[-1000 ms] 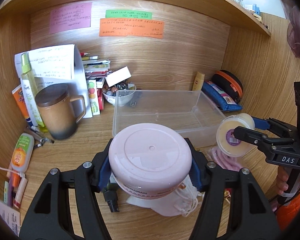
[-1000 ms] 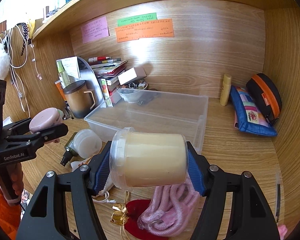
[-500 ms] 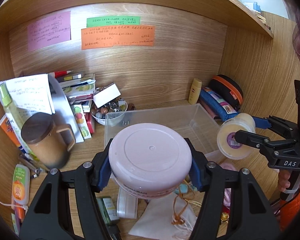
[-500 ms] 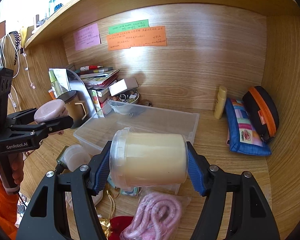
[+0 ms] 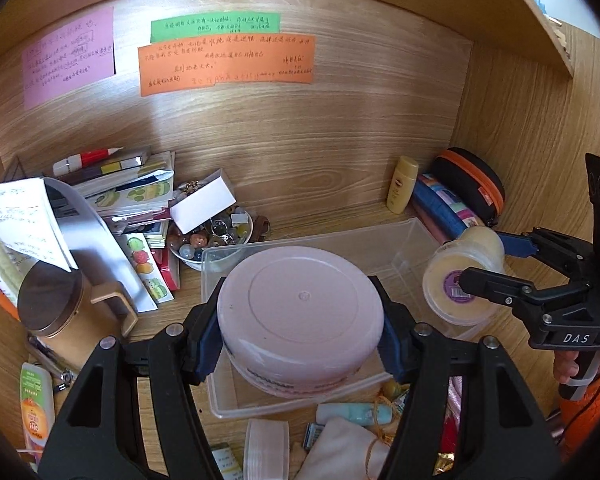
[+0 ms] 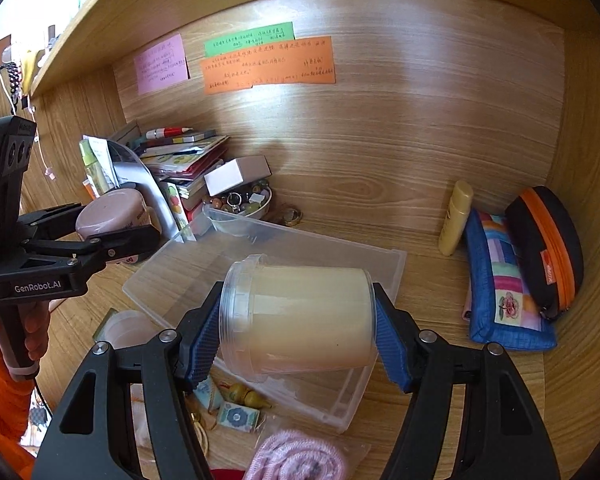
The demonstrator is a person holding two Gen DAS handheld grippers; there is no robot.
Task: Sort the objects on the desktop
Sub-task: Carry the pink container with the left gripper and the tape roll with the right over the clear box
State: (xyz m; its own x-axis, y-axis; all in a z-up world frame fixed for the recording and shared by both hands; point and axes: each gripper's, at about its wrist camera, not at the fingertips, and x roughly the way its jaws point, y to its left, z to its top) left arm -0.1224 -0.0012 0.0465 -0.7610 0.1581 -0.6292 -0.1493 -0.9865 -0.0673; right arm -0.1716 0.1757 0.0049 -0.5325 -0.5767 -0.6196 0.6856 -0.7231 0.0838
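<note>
The clear bin [image 6: 384,276] sits empty: the left gripper [image 5: 300,344] clamps a pink tub [image 5: 300,312], the right gripper [image 6: 296,340] a cream jar [image 6: 300,316], near clutter [image 5: 340,436] unsorted.

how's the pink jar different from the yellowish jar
The pink jar is squat, wide and opaque; the yellowish jar is taller, with clear walls showing pale contents. The pink jar is held upright, lid up; the yellowish jar lies on its side. Both are round, each gripped in a claw over the clear bin.
</note>
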